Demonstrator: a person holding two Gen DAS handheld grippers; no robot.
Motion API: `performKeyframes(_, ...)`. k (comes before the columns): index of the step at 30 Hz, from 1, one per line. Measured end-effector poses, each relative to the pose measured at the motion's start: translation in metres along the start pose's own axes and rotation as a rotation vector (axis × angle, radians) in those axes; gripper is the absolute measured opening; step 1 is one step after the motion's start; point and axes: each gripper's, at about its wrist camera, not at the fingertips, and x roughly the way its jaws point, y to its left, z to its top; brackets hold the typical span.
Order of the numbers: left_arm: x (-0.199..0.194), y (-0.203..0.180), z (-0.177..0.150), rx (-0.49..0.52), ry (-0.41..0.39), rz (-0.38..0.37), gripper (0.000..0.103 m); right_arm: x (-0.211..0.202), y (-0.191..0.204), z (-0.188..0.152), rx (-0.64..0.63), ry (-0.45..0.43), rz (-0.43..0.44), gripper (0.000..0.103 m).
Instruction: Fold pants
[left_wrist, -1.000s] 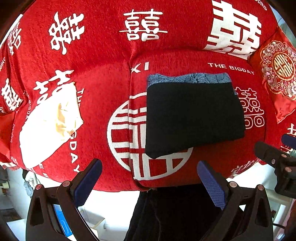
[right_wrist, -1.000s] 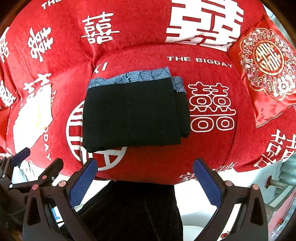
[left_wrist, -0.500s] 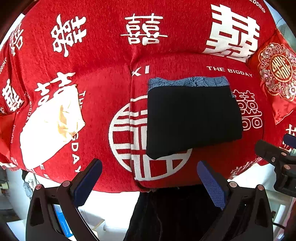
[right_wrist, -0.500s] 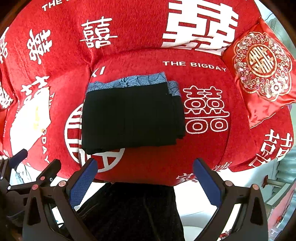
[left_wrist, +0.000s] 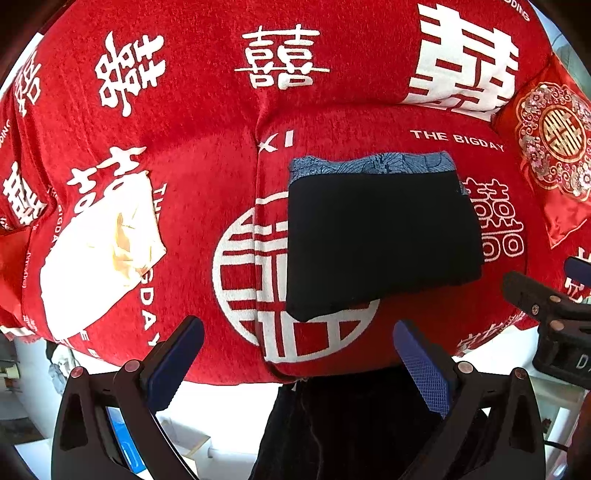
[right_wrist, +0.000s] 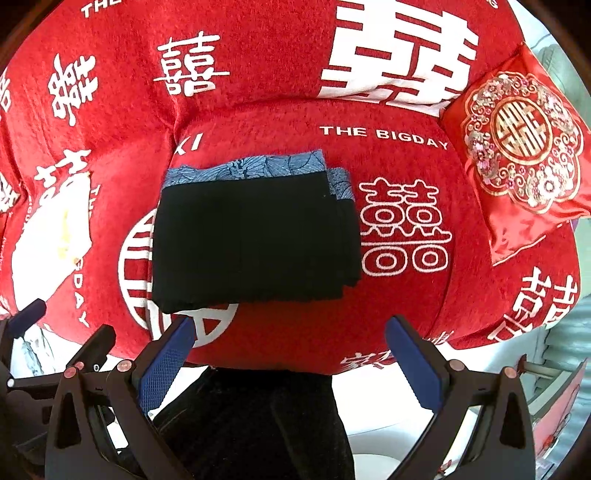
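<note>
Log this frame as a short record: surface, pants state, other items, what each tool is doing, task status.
surface: red sofa cover printed with white characters
pants: black pants folded into a compact rectangle, lying flat on the seat cushion
under pants: blue patterned cloth showing along the far edge
other items: white cloth to the left; embroidered red cushion to the right
left tool: open, empty, at the sofa's front edge, clear of the pants
right tool: open, empty, clear of the pants
status: fold looks finished
</note>
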Motion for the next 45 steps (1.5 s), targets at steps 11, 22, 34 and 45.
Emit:
performKeyframes(11,0.010,-0.015,0.021,0.024,0.005,0.030,0.103,0.014,-0.011,0.022,-0.057,0.018,-0.007,0.103)
performKeyframes(22,0.016,-0.028,0.032,-0.029,0.026,0.042,0.103,0.024,-0.023,0.036,-0.085,0.063,0.025,0.103)
performKeyframes(34,0.013,-0.037,0.033,-0.050,0.041,0.061,0.103,0.028,-0.033,0.045,-0.074,0.086,0.047,0.103)
performKeyframes(45,0.014,-0.043,0.036,-0.054,0.049,0.053,0.103,0.031,-0.036,0.048,-0.074,0.091,0.058,0.103)
